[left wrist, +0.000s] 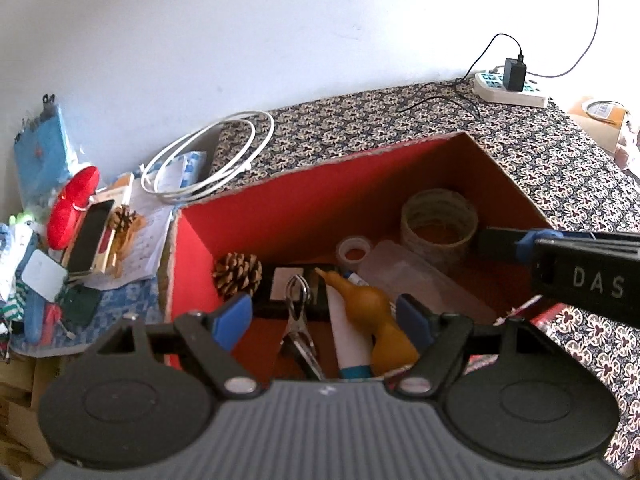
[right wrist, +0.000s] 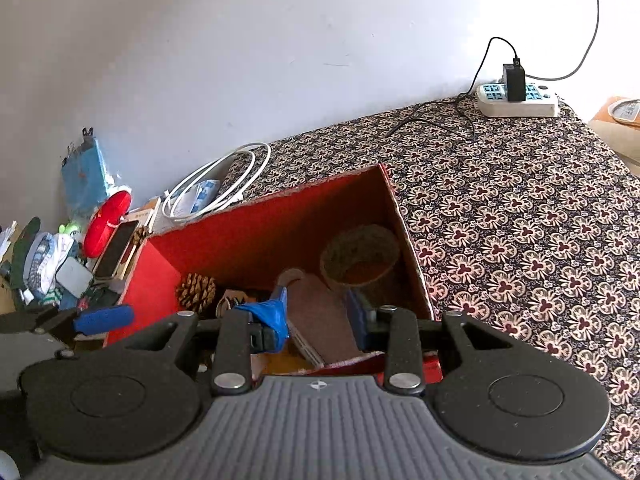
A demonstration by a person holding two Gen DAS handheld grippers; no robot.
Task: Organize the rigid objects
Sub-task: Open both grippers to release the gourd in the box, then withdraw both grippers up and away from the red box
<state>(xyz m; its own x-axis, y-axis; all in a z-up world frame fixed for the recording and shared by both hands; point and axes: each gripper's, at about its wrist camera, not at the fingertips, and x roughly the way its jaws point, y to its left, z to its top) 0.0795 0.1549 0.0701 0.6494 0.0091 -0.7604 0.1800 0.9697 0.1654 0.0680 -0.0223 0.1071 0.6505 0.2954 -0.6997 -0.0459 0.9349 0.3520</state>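
A red cardboard box (left wrist: 280, 216) stands open on the patterned table. Inside lie a pine cone (left wrist: 237, 274), a metal clip (left wrist: 298, 312), an orange gourd (left wrist: 368, 308), a white tube (left wrist: 348, 340), a clear plastic case (left wrist: 416, 280), a small tape roll (left wrist: 353, 250) and a large tape roll (left wrist: 438, 222). My left gripper (left wrist: 324, 314) hangs open and empty above the box. My right gripper (right wrist: 318, 318) is open over the box's right part (right wrist: 280, 208), above the clear case (right wrist: 320, 316) and near the large tape roll (right wrist: 360, 258). It also shows in the left wrist view (left wrist: 560, 252).
Left of the box lie a second pine cone (left wrist: 124, 218), a phone (left wrist: 90, 242), a red object (left wrist: 72, 212), a blue packet (left wrist: 44, 152) and other clutter. A coiled white cable (left wrist: 208, 160) lies behind the box. A power strip (left wrist: 508, 88) with a black charger sits at the far right.
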